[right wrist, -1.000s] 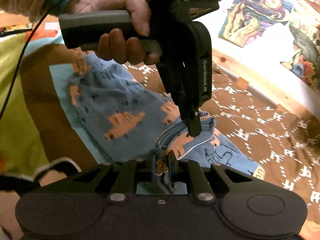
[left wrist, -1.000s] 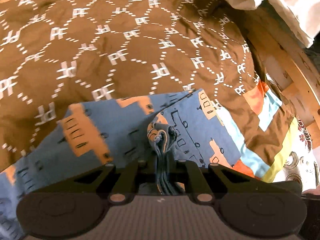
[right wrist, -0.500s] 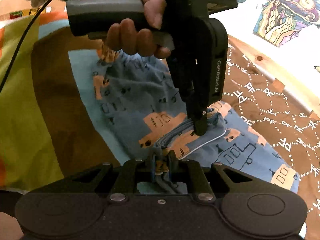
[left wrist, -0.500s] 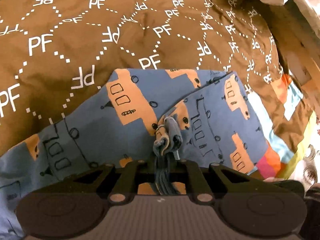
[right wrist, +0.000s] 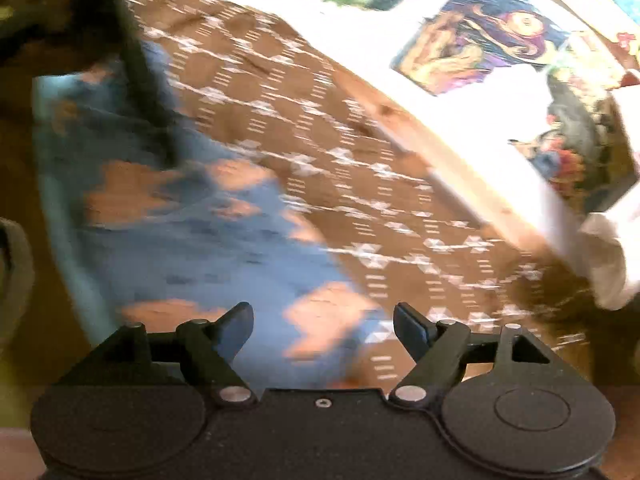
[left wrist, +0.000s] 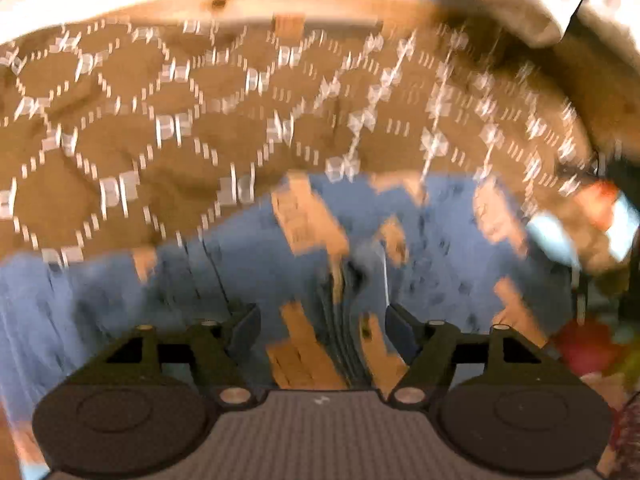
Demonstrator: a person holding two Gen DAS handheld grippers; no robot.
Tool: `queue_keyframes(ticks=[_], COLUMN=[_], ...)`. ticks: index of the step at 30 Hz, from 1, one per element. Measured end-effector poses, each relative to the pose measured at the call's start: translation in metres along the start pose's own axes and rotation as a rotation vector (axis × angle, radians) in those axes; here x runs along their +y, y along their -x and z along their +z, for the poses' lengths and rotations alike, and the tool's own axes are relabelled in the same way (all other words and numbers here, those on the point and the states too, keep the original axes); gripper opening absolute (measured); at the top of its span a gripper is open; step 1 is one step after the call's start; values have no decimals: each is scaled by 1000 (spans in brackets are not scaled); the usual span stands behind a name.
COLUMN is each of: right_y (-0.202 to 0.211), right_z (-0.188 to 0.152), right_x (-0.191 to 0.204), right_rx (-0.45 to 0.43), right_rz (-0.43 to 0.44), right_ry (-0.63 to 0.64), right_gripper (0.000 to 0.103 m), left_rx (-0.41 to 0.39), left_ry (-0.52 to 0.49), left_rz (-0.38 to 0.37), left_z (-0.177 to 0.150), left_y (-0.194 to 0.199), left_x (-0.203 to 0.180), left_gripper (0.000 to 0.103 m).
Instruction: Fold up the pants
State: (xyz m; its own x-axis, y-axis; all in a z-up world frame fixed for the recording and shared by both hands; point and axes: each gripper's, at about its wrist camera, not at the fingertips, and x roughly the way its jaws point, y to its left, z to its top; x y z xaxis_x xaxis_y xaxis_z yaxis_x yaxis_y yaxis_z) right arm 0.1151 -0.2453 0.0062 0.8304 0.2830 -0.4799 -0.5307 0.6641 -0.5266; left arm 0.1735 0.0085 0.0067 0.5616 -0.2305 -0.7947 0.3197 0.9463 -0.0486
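The blue pants point(left wrist: 304, 248) with orange vehicle prints lie on the brown patterned bedspread point(left wrist: 168, 136). In the left wrist view my left gripper point(left wrist: 323, 330) is open, its fingers apart on either side of a bunched ridge of the pants' edge point(left wrist: 344, 344). In the right wrist view my right gripper point(right wrist: 323, 326) is open and empty just above the pants point(right wrist: 192, 240), near their right edge. The left gripper's dark finger point(right wrist: 144, 92) shows blurred at upper left. Both views are motion-blurred.
A wooden bed rail point(right wrist: 452, 168) runs along the far side below a wall with colourful pictures point(right wrist: 480, 36). White bedding point(right wrist: 608, 264) lies at the right. A multicoloured blanket point(left wrist: 592, 216) lies under the pants' right side.
Both grippers have opened and let go of the pants' bunched edge, which now lies on the bed. Both have pulled back and the views have swung toward the bed rail.
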Motion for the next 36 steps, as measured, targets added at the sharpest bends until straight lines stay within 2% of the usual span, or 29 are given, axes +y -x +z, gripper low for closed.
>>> queue_keyframes(ticks=[3, 6, 9, 11, 13, 15, 19, 21, 23, 27, 29, 32, 34, 36], right_y=[-35, -69, -76, -68, -58, -53, -67, -79, -92, -123, -137, -145, -138, -124], right_z=[-2, -6, -12, -2, 12, 33, 77, 94, 107, 109, 106, 104, 103, 98], right_x=[-21, -24, -27, -31, -33, -38, -39, -34, -26, -8, -2, -13, -25, -36], right_rx=[13, 69, 76, 41, -4, -33, 7, 42, 52, 51, 60, 20, -31, -69], right_rz=[-15, -2, 12, 21, 66, 148, 363, 405, 411, 378, 322, 249, 261, 324], right_ry=[-34, -5, -12, -3, 18, 32, 39, 25, 5, 12, 18, -51, -92, -102], right_gripper=[79, 79, 79, 81, 85, 91, 93, 93, 95, 97, 97, 97, 98, 101], left_rx=[18, -11, -14, -18, -10, -1, -5, -10, -16, -22, -20, -22, -23, -25], left_ry=[-54, -63, -42, -36, -17, 13, 59, 72, 77, 75, 61, 63, 65, 62], left_rz=[87, 167, 167, 159, 155, 140, 105, 92, 88, 91, 97, 104, 109, 114], left_z=[-14, -25, -29, -30, -31, -33, -35, -36, -37, -38, -38, -38, -40, -41], left_y=[-8, -7, -3, -1, 1, 1, 0, 0, -1, -2, -2, -1, -1, 0], left_x=[-13, -16, -11, -9, -5, -1, 6, 10, 11, 10, 8, 7, 6, 5], left_gripper=[74, 83, 86, 88, 89, 90, 93, 94, 94, 95, 95, 96, 97, 97])
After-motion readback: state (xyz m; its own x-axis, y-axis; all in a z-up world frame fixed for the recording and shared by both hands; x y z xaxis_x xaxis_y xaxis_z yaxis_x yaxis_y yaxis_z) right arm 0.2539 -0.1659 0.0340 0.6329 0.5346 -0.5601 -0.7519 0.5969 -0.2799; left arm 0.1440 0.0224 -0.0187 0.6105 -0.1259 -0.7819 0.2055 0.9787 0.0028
